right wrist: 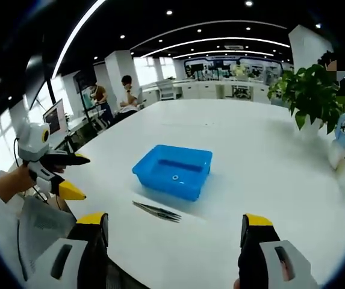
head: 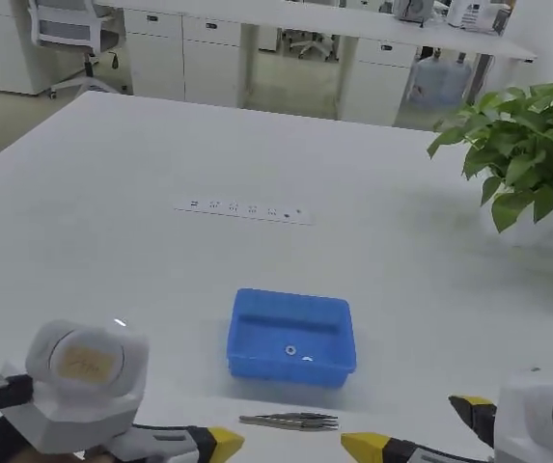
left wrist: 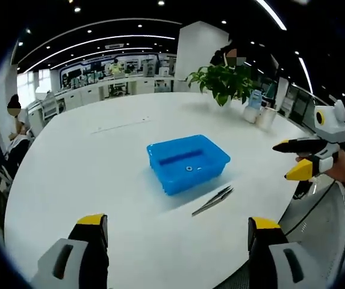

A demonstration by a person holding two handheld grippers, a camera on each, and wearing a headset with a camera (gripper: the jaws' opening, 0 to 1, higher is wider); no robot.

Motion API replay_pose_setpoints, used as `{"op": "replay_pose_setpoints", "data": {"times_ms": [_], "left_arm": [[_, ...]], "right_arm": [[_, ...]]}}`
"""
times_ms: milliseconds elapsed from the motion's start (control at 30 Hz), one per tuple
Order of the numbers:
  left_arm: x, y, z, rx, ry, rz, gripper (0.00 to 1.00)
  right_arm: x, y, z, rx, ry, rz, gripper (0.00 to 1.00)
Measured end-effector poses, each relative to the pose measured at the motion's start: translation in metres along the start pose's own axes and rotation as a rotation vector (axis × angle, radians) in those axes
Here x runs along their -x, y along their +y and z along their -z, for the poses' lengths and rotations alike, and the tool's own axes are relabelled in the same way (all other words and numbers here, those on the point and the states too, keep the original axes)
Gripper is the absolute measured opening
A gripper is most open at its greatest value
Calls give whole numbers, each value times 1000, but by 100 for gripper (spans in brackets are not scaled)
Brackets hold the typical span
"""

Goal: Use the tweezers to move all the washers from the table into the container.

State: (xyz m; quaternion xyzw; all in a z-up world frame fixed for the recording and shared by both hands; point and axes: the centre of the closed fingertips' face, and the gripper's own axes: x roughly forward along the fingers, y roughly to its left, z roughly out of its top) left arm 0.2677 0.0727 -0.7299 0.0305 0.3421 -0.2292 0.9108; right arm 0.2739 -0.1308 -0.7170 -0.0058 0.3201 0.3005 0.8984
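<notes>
A blue container (head: 291, 338) sits on the white table with a small washer (head: 290, 350) on its floor, the same washer (left wrist: 188, 168) (right wrist: 175, 178) seen from both gripper views. Metal tweezers (head: 290, 421) lie flat on the table just in front of the container, untouched; the tweezers (left wrist: 213, 200) (right wrist: 157, 211) lie between the two grippers. My left gripper (left wrist: 177, 224) is open and holds nothing, left of the tweezers. My right gripper (right wrist: 174, 220) (head: 416, 426) is open and holds nothing, right of the tweezers. A yellow left fingertip (head: 220, 442) shows at the bottom.
A white power strip (head: 242, 209) lies flat further back on the table. A potted green plant (head: 532, 154) stands at the far right. Cups (left wrist: 259, 114) stand beyond the plant. The table's near edge runs just below the tweezers. Office desks and people are in the background.
</notes>
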Motion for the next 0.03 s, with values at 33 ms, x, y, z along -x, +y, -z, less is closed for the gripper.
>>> {"op": "replay_pose_setpoints", "data": {"times_ms": [33], "left_arm": [[1,1,-1,11,-5,-2,99]], "right_arm": [[0,0,0,-2,1,0,91]]}}
